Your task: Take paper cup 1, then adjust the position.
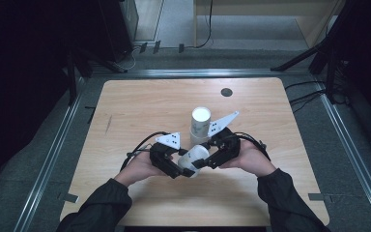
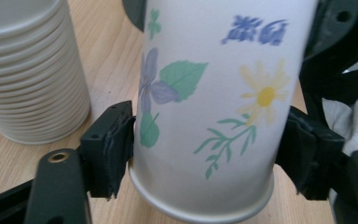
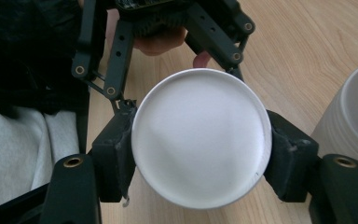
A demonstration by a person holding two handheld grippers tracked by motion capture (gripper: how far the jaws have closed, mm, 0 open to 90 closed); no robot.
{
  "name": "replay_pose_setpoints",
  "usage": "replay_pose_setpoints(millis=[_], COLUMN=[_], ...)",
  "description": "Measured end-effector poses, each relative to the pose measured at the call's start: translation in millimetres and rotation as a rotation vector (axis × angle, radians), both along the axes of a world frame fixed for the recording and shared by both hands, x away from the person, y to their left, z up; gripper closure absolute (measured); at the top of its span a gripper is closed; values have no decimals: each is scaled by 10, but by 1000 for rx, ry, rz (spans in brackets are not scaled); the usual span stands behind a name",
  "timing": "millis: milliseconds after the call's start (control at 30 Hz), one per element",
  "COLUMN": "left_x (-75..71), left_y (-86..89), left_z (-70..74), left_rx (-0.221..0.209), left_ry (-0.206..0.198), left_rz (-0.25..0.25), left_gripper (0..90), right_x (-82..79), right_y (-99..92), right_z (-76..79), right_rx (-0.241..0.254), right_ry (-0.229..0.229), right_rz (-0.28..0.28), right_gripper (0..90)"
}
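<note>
Paper cup (image 1: 193, 160) is lying sideways near table (image 1: 125, 106) centre, just near of the stack (image 1: 200, 124). L gripper (image 1: 186, 171) & R gripper (image 1: 199, 164) are both clamping it. Risk: opposing squeeze crushing the thin wall. Cup's mouth is hidden, so whether it's one cup or two nested is unclear.

A paper cup (image 1: 193, 159) lies on its side between the left gripper (image 1: 183, 170) and the right gripper (image 1: 204, 163), which meet from either side above the table (image 1: 140, 104). A stack of cups (image 1: 200, 124) stands upright just beyond them.
</note>
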State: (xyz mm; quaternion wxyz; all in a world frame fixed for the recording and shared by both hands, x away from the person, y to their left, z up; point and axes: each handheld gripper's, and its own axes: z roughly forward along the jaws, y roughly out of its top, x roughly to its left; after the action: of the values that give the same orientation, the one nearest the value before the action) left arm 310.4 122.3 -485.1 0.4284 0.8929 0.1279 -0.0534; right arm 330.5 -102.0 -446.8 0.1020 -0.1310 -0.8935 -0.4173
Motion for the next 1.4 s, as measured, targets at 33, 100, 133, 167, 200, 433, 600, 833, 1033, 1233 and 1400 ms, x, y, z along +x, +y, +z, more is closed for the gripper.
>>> replay_pose_setpoints(millis=[33,100,133,167,200,433,600,833,1033,1233,1400], left_x=[1,3,6,7,8,35,59,57,61,68,96], left_y=[0,3,6,10,16,99,177,227,216,238,249], left_z=[1,1,1,6,13,64,98,121,135,228,323], left_rx=[0,2,-1,-2,-3,-16,-4,13,96,132,168], left_ry=[2,7,15,17,15,20,31,38,52,41,12], left_rz=[-1,-3,-7,-8,-10,4,12,14,0,-7,-4], left_gripper=[292,294,296,299,300,302,301,301,293,296,295], right_x=[-4,-5,-5,-8,-13,-20,-26,-79,-139,-234,-268], right_y=[-1,2,3,1,2,-22,-66,-104,-175,-232,-235], right_z=[-2,-3,-4,-4,-3,8,2,-54,-131,-181,-186], right_rx=[2,0,-1,-1,0,13,3,-32,-49,-53,-47], right_ry=[-8,-3,-5,-8,-12,-26,-48,-79,-98,-119,-126], right_rz=[4,2,6,14,14,4,-22,-32,-71,-80,-68], right_gripper=[349,348,348,347,343,256,231,242,252,259,259])
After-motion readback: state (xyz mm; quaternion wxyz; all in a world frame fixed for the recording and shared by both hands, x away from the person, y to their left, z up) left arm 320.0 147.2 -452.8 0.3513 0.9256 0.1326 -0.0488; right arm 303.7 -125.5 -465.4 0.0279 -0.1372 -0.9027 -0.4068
